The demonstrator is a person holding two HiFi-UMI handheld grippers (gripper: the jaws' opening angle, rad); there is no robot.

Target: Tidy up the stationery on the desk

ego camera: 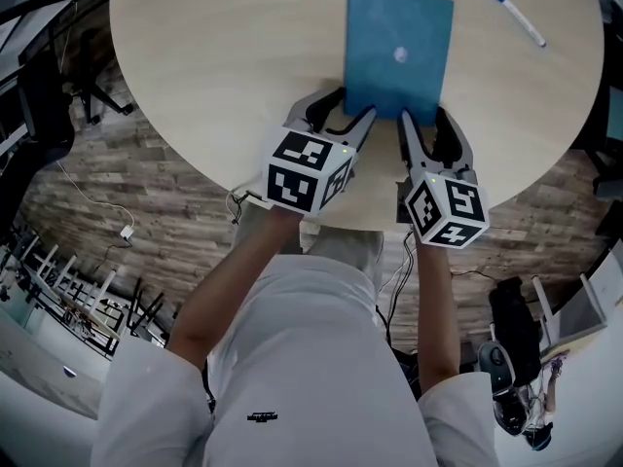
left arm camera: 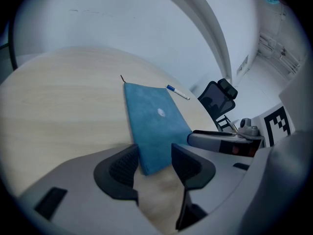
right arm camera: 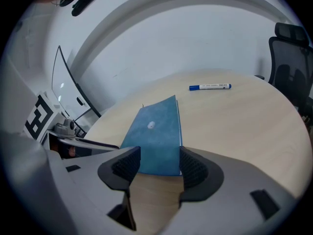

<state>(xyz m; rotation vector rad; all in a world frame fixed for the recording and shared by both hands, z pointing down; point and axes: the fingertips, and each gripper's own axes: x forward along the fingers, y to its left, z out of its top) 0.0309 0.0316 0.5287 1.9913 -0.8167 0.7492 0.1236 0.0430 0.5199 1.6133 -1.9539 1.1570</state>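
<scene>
- Ideally, the blue, fabric-covered rectangular notebook (ego camera: 399, 52) is handled by both grippers evenly, one at each near corner, so that it slides or lifts without twisting.
- Left gripper (ego camera: 343, 115): jaws apart, clamped on nothing. The notebook's near left corner lies in the gap at their tips.
- Right gripper (ego camera: 425, 123): jaws likewise apart and unclamped, with the near right corner between their tips.
- Notebook: flat on the round pale wooden table (ego camera: 195, 47), near the person's edge. A white marker pen with blue cap (ego camera: 513, 13) rests well apart, beyond the far right corner.
</scene>
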